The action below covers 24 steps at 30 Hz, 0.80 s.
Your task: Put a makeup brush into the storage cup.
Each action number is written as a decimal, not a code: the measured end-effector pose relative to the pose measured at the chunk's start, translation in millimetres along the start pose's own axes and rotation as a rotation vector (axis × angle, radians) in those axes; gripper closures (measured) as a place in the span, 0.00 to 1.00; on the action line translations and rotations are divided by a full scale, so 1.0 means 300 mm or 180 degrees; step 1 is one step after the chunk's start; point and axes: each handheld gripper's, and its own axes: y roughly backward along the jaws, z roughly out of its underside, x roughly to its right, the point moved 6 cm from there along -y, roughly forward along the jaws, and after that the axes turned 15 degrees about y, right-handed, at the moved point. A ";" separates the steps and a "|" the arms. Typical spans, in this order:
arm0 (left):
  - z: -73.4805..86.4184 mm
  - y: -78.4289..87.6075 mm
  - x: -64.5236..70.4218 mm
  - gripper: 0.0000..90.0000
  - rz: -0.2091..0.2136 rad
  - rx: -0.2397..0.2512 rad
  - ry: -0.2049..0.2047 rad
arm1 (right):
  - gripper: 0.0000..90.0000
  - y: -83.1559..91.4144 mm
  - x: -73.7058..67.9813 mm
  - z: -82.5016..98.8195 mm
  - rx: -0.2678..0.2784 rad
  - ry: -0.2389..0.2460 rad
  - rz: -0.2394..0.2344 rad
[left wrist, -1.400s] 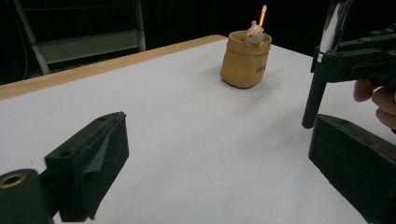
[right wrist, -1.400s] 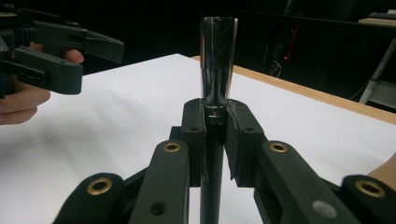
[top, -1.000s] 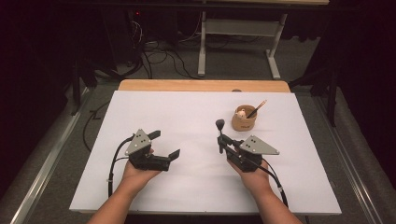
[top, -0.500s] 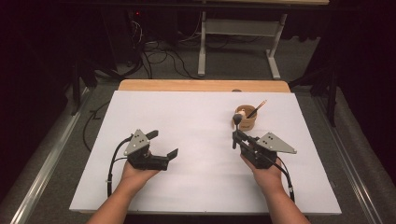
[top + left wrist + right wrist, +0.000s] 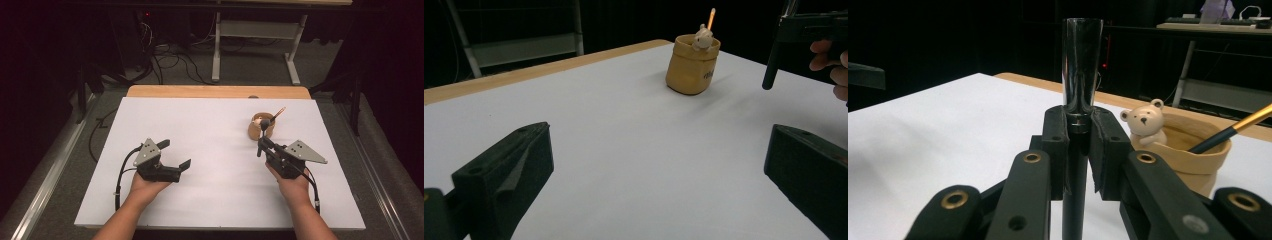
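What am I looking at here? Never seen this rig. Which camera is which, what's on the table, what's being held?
No robot arm: a person holds a two-jaw tool in each hand. The high view looks down on the white table from above the person's side; the left tool is at its left, the right tool at its right. The other two pictures come from a camera riding on each tool, looking along its own black jaws.

On the table stands a tan pot with a small bear figure on its rim and a gold-tipped brush leaning inside.

The left tool's jaws stand wide open with nothing between them. The right tool is shut on a dark makeup brush, held upright near the pot.
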 end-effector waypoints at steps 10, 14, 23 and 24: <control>0.000 0.007 0.010 0.00 0.0001 0.0006 -0.0035 | 0.90 0.047 0.095 0.019 0.0026 -0.0100 0.0264; 0.002 0.005 0.012 0.00 0.0006 -0.0001 -0.0039 | 0.90 0.067 0.137 0.033 0.0016 -0.0128 0.0380; -0.002 0.012 0.009 0.01 0.0024 0.0022 -0.0013 | 0.90 0.084 0.189 0.060 -0.0053 -0.0169 0.0509; -0.002 0.012 0.009 0.01 0.0026 0.0022 -0.0010 | 0.90 0.082 0.191 0.061 -0.0051 -0.0177 0.0515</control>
